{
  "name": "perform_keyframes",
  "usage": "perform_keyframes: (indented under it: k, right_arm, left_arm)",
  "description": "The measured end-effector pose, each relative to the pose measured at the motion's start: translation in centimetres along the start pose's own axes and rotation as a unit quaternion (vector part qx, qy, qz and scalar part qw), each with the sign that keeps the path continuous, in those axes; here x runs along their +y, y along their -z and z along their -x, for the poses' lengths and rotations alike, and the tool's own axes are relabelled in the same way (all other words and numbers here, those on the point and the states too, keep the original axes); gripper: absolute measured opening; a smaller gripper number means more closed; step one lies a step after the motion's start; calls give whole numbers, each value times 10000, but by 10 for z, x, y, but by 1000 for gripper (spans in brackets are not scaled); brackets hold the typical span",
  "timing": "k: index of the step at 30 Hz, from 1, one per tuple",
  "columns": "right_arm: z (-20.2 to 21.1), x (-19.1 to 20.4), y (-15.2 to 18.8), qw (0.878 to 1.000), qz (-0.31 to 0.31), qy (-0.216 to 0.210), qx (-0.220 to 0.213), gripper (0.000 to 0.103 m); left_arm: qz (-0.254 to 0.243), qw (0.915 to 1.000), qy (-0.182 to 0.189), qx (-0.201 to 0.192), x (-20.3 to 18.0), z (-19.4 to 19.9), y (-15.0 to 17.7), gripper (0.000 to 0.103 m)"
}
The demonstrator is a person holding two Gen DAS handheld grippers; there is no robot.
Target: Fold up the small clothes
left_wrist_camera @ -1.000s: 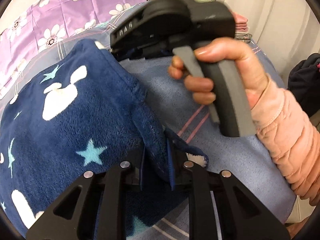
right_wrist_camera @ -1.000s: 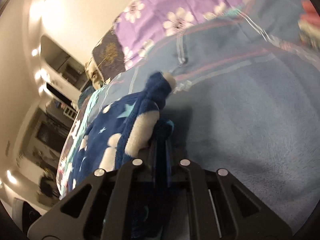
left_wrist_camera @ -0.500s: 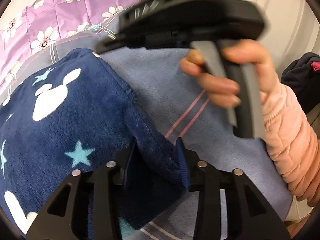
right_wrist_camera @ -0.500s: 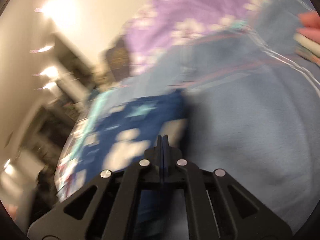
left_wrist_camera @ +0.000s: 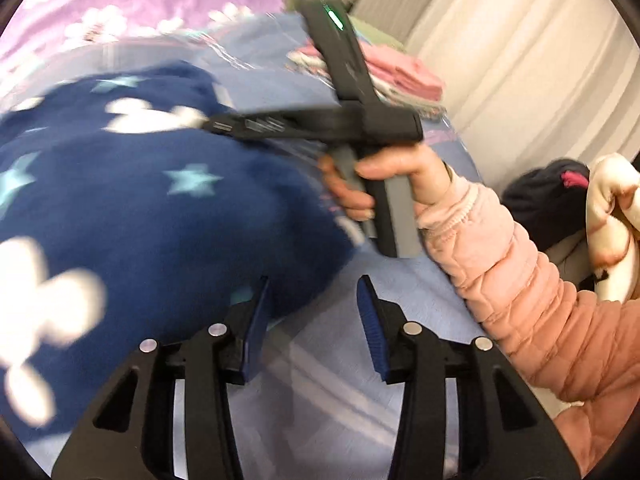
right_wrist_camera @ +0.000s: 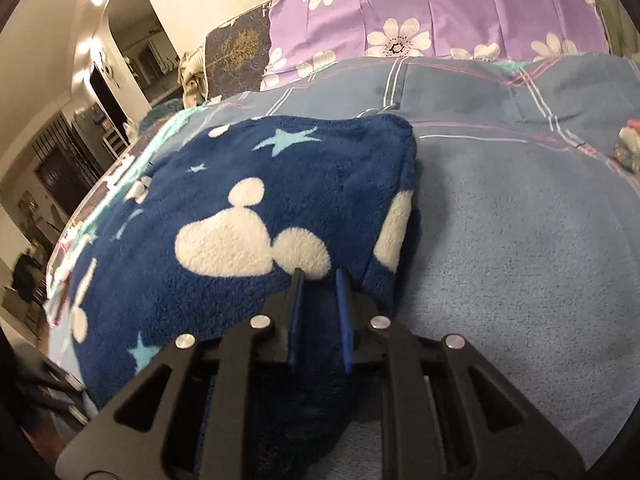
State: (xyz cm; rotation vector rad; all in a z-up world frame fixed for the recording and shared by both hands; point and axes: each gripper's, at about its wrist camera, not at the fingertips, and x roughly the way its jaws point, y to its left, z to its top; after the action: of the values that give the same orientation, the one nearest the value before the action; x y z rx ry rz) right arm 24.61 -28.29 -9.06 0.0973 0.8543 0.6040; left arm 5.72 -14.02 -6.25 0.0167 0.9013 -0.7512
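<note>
Fleece (right_wrist_camera: 248, 216): folded on blanket (right_wrist_camera: 520, 260), folded edge rightward; bare blanket beyond. Left gripper (left_wrist_camera: 314, 312): jaws opening, fleece corner between, unpinched. Right gripper (right_wrist_camera: 318, 312): jaws opening over fleece's near edge.

The garment (right_wrist_camera: 248, 216) under my right gripper (right_wrist_camera: 320, 280) is thick fleece, deep and fuzzy, with a matt nap; its white patches look woolly and slightly clumped. The blanket (right_wrist_camera: 520, 248) beneath it is a softer, shorter plush, matt, with a fine brushed grain. Behind it the flowered sheet (right_wrist_camera: 440, 4) is thin, smooth woven cloth with crease lines. My gripper frames are matt black plastic with small shiny metal rivets (right_wrist_camera: 260, 322), and the pads (left_wrist_camera: 370, 316) on my left gripper (left_wrist_camera: 314, 300) look like ribbed blue rubber. The sleeve (left_wrist_camera: 532, 300) is quilted cloth with a faint sheen. The curtain (left_wrist_camera: 500, 60) is plain, matt fabric.
</note>
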Motion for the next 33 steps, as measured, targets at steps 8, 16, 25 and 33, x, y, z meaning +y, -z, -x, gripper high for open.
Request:
perform_keyframes:
  k: [8,16,25,33]
  right_arm:
    - [-1,54,7,9868,624,1479,218,19]
    - [43,118,-35,9838,83,1736,-447,56]
    - [-14,246,-47,9722,1678,1631,30,76]
    - [-82,309,-92,9750,1885,1122,357,76]
  left_arm:
    - [1460,9628,-1763,-1440,112,157,78,51]
    - [2425,9351,-2024,-1605,212,205,139,26]
    - [2248,9539,-1107,-1650,242,170,111,27]
    - [2261,9523,-816,-1881,226,178,147,4]
